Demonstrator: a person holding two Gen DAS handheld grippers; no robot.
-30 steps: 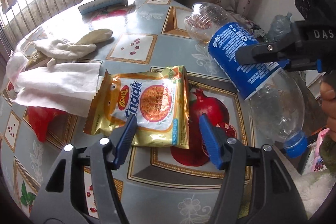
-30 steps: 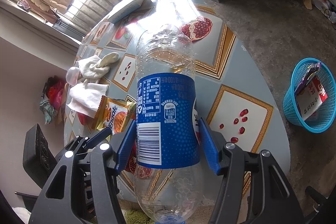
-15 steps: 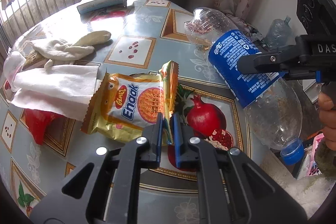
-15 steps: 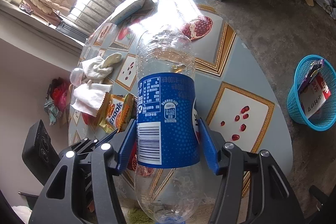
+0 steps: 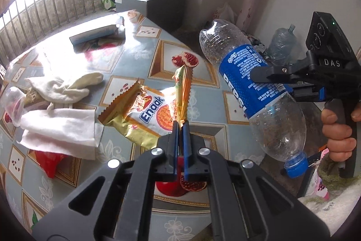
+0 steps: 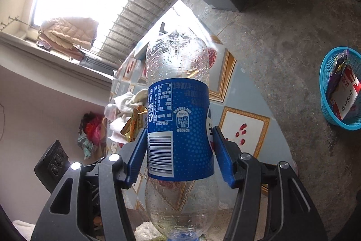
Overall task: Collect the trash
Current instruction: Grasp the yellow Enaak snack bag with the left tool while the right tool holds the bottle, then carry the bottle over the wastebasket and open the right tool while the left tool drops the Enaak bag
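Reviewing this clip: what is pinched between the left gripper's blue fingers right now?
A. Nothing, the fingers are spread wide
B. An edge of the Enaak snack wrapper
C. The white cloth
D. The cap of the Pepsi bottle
B. The left gripper is shut on the folded edge of the snack wrapper, which is coming up off the table, while the right gripper holds the Pepsi bottle.

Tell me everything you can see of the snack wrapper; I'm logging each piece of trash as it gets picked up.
The snack wrapper is a glossy gold and white foil packet printed "Enaak" with an orange round picture and zigzag-cut ends. It looks flat and crumpled. The left tool is shut on one edge, which stands folded upward while the rest slopes down toward the table. Its far corner lies next to a white cloth; whether they touch is unclear. The right wrist view shows only a sliver behind the bottle.
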